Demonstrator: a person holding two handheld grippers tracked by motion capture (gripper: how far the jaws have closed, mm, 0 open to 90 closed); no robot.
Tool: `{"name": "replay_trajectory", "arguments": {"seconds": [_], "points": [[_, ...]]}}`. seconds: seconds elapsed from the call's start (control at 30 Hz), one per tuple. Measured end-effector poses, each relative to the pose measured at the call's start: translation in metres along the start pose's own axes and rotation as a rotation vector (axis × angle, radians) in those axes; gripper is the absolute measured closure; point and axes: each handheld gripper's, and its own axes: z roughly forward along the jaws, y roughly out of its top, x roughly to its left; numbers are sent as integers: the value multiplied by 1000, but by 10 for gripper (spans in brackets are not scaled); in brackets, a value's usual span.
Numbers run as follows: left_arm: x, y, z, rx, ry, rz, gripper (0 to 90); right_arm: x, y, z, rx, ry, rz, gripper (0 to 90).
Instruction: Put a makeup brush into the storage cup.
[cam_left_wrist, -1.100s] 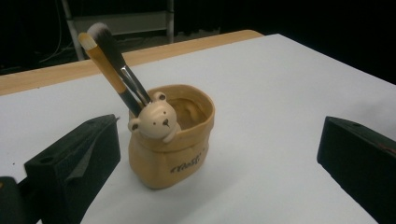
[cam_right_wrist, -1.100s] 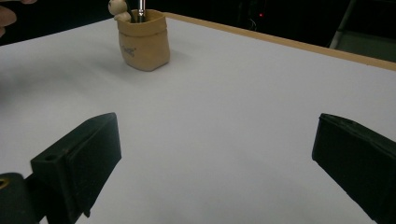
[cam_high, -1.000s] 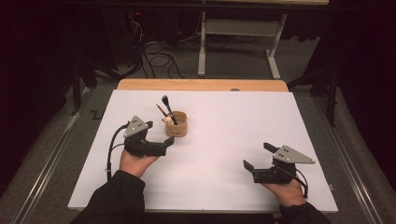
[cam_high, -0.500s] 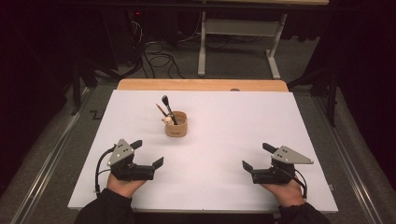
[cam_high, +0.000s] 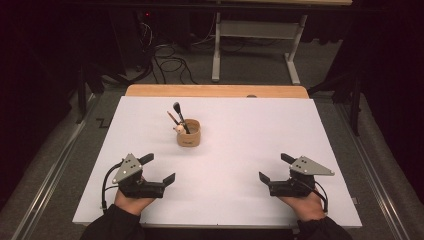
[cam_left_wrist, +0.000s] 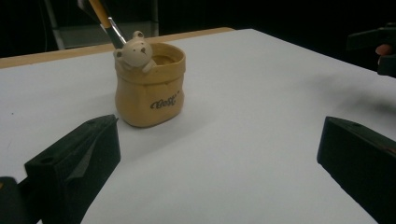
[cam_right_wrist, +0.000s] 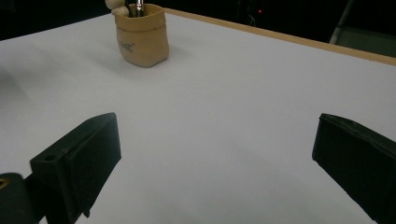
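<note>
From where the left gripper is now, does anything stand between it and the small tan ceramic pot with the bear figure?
Nothing visible does. Between the open left gripper and the tan ceramic pot lies only bare white table surface.

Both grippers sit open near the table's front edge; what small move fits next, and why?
Probably none beyond resting: the two brushes stand in the tan bear pot, and the left gripper and right gripper are open, empty, well clear of it.
</note>
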Motion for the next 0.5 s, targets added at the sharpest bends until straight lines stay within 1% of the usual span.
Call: {"name": "replay_trajectory", "arguments": {"seconds": [0.1,0.23,0.5], "points": [[2,-1,-1,0,6,-6,1,0,0,2,4,-3,4,16],[2,-1,-1,6,6,-2,1,1,-1,3,9,-1,2,16],[0,-1,0,11,17,7,1,1,0,1,2,0,0,16]]}}
